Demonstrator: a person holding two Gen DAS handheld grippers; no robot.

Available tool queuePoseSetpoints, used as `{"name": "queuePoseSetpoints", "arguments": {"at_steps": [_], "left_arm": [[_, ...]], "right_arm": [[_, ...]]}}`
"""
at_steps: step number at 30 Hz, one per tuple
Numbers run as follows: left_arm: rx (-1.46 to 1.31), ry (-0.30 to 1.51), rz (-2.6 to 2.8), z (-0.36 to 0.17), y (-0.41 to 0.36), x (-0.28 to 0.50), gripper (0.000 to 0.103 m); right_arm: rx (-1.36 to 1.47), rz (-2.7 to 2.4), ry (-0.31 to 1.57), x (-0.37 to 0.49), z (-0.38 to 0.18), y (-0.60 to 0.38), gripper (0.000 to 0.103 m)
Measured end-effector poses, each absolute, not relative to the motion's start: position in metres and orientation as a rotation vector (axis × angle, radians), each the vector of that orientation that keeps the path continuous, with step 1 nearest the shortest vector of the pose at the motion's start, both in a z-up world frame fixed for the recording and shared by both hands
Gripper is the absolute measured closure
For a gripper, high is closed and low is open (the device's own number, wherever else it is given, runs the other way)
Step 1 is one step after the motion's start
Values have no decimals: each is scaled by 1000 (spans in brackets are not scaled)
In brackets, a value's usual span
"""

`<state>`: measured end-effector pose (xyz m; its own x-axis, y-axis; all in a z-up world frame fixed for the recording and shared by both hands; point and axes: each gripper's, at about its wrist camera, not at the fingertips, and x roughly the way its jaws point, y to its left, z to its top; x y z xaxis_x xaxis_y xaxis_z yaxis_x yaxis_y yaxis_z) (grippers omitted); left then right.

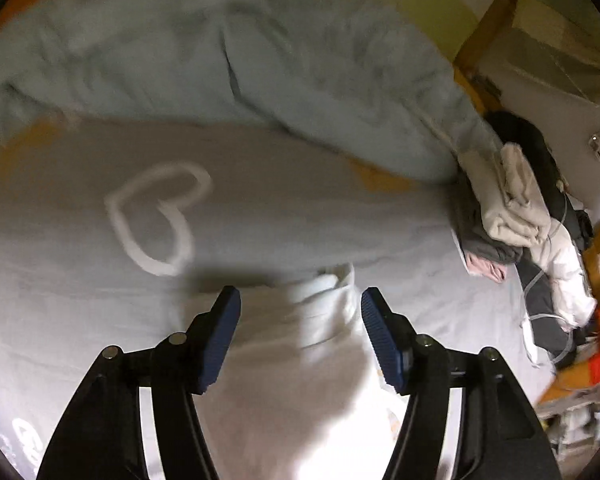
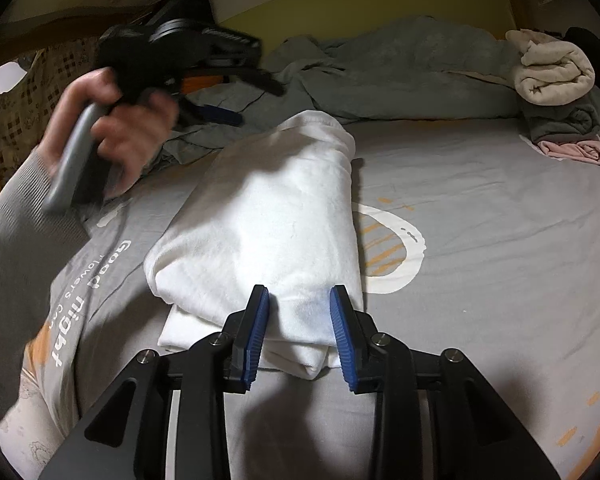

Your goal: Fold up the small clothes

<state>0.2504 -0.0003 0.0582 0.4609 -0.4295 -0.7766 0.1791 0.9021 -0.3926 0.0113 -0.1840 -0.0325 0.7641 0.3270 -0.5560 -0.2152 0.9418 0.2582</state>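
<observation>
In the left wrist view, your left gripper (image 1: 300,336) stood with its jaws apart and nothing pinched; the folded white garment (image 1: 300,380) lay beneath and between the blue pads (image 1: 220,340), which did not press on it. The frame was blurred, so how cleanly the cloth had come free was hard to tell. The risk here, as I judged it: a loose top layer could have caught on a pad and dragged the fold open as you drew away. On the far right of the grey bedsheet (image 1: 60,320), the stack of folded clothes (image 1: 508,216) sat against the rumpled blue duvet (image 1: 220,60). No basket, box or other container showed in this view.

In the right wrist view, your right gripper (image 2: 300,332) had its pads either side of the garment's near edge, touching the cloth, jaws partly closed on the thick fold. Your left hand (image 2: 112,136) held the other tool up at the far left, clear of the garment. The danger: pulling with that one grip could have slid the whole bundle or peeled its layers apart. Again no container was visible; the finished pile (image 2: 560,100) simply rested on the bed at the far right.
</observation>
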Motion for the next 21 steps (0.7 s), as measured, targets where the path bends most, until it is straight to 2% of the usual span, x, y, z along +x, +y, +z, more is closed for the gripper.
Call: {"name": "queuePoseSetpoints", "arguments": {"at_steps": [1, 2, 3, 8, 13, 14, 15, 17, 21], "left_arm": [[-266, 1043, -369, 54, -2, 256, 45], [-252, 1046, -360, 51, -4, 258, 65], [-237, 1045, -365, 51, -8, 257, 103], [-204, 861, -273, 68, -5, 246, 103], [-329, 933, -505, 63, 2, 252, 103], [-312, 945, -516, 62, -2, 251, 97], [-287, 962, -514, 59, -7, 251, 79], [-267, 983, -511, 53, -13, 252, 56], [-237, 1059, -546, 42, -22, 256, 55]], "right_arm": [[184, 297, 637, 11, -32, -184, 70], [186, 298, 637, 12, -33, -184, 70], [186, 298, 637, 12, -32, -184, 70], [189, 299, 635, 12, -33, -183, 70], [192, 299, 634, 12, -32, -183, 70], [194, 300, 635, 12, -32, -183, 69], [195, 300, 635, 13, -33, -183, 69], [194, 299, 635, 13, -33, -183, 68], [193, 298, 634, 13, -33, -181, 68]]}}
